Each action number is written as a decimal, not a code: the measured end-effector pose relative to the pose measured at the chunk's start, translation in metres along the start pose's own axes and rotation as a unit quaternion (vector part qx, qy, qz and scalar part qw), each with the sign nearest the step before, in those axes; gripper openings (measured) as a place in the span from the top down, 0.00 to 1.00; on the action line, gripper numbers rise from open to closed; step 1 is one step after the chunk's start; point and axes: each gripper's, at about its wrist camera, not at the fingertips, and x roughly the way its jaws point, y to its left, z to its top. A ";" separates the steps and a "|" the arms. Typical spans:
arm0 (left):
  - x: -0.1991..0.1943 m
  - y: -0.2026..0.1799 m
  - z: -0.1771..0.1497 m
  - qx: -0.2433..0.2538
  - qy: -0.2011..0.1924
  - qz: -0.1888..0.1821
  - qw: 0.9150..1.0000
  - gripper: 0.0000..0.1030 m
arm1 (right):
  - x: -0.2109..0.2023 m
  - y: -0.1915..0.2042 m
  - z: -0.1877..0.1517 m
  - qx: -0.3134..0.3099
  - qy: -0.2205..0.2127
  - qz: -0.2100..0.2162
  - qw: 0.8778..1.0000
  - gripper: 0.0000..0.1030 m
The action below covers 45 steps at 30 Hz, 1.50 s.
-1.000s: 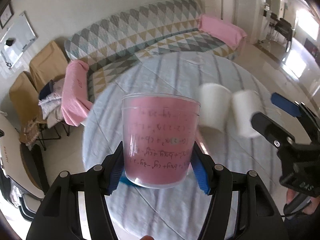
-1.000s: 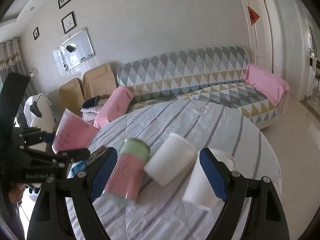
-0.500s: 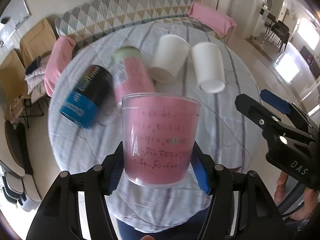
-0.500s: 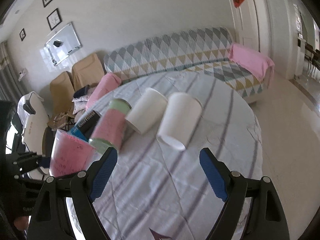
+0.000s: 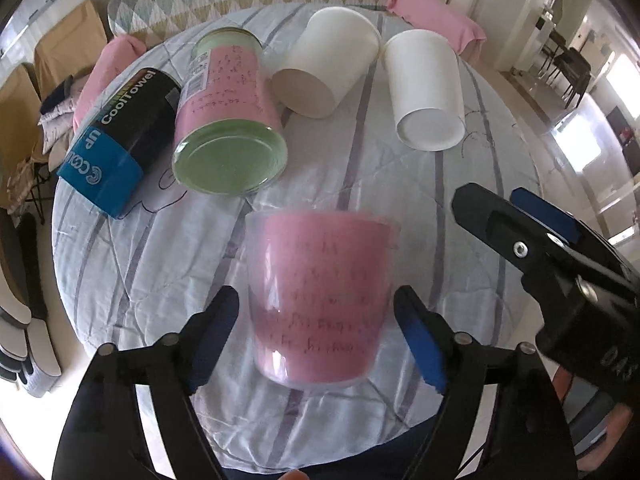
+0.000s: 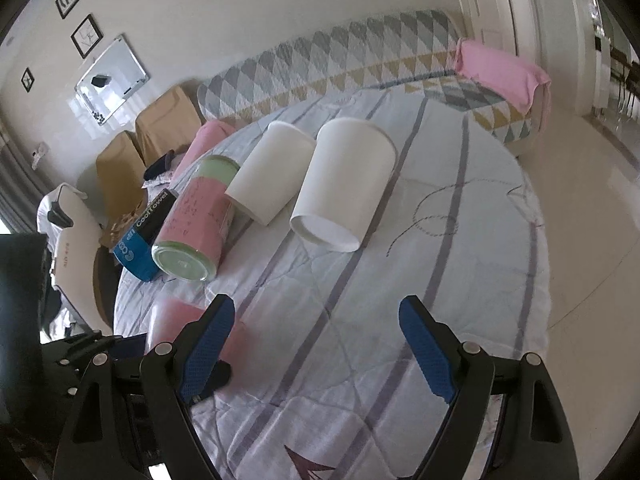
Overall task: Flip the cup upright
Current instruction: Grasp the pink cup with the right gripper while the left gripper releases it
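A clear plastic cup with a pink paper lining (image 5: 320, 300) stands upright, mouth up, on the striped tablecloth (image 5: 160, 260) near the table's front edge. My left gripper (image 5: 320, 332) is open, its blue pads on either side of the cup with gaps showing. The cup also shows blurred at the lower left of the right wrist view (image 6: 176, 324). My right gripper (image 6: 316, 348) is open and empty over the cloth, to the right of the cup; it shows in the left wrist view (image 5: 520, 232).
Several containers lie on their sides farther back: a black and blue can (image 5: 116, 140), a green-lidded pink jar (image 5: 228, 120) and two white paper cups (image 5: 328, 60) (image 5: 428, 88). A patterned sofa (image 6: 340, 60) stands behind the table.
My left gripper has tipped down toward the table and opened, letting go of the pink cup, which now stands on the cloth. The right gripper has come closer to the table.
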 end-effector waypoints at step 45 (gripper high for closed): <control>-0.024 0.039 -0.036 0.023 -0.064 -0.055 0.996 0.09 | 0.061 0.047 -0.011 0.093 0.123 0.158 0.975 0.32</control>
